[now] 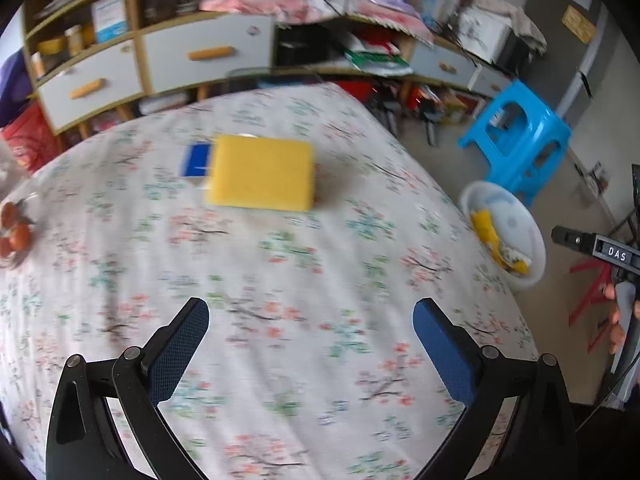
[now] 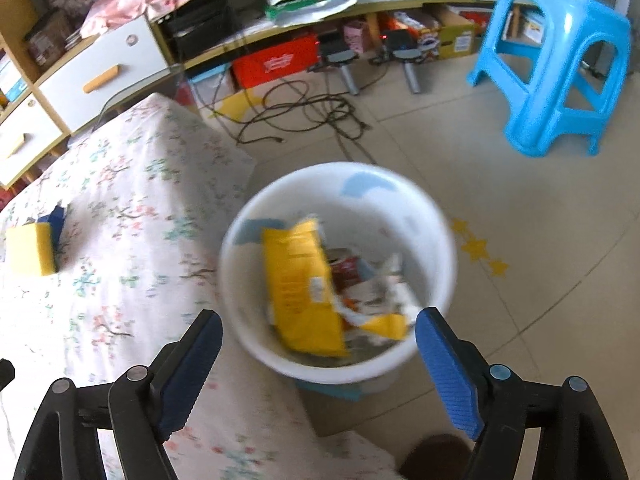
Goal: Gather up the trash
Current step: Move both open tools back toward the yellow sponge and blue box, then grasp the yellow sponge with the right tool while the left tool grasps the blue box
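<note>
Our right tongs (image 2: 318,344) gape apart and empty right above the one white bin (image 2: 436,240) on the floor by the table (image 2: 120,208), likely positioned for dropping; one yellow wrapper (image 2: 300,284) and other scraps lie inside. Our left tongs (image 1: 310,326), likewise apart and empty, hover over the table facing one yellow sponge (image 1: 260,172) beside one blue packet (image 1: 196,160).

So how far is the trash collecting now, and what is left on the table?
Done: a yellow wrapper and other scraps lie in the white bin. In hand: nothing; left gripper and right gripper are open and empty. Left: the yellow sponge and blue packet on the table.
</note>
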Tool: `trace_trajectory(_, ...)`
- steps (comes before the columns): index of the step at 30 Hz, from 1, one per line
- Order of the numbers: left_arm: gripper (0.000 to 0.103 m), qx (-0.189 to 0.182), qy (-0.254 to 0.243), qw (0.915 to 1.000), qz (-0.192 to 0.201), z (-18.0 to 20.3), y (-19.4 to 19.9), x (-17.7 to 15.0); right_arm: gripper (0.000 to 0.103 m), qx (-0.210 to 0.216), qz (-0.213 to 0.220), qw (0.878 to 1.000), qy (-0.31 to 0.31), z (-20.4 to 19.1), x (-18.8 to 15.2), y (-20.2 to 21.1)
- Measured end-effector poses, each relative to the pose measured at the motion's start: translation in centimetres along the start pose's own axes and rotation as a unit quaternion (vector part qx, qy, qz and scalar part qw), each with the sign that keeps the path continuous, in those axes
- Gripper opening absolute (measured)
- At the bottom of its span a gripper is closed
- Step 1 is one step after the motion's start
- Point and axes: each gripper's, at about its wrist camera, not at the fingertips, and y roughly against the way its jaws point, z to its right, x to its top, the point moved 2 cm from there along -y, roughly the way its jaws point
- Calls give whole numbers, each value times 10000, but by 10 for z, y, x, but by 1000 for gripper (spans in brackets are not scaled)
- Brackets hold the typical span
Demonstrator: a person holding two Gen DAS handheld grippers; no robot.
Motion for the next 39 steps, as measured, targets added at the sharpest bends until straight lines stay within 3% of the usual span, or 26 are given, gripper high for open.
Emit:
trace_trajectory(7,103,529,77,9985,92,-48,15,-9,86,201,-102,9996,167,-65,5,-19)
trace_trajectory(9,103,579,199,9981,0,-64,16,-13,92,277,-137,9993,199,-87,6,-25)
trace_trajectory(15,103,818,698,9942,49,-114,24,-18,96,500,-193,9980,339,-153,5,-46)
trace_trajectory(22,103,1036,1536,9826,151,-171,34,-17,98,747,-82,9958,528,-228,2,-66)
trace_trajectory(28,103,1069,1870,9765,99,-193,32,-21,101,960,138,9939,523,-276,5,-78)
trace_trajectory(39,103,1126,1802,9772,-38,-202,22,-25,102,802,324,9938,694,-320,11,-107)
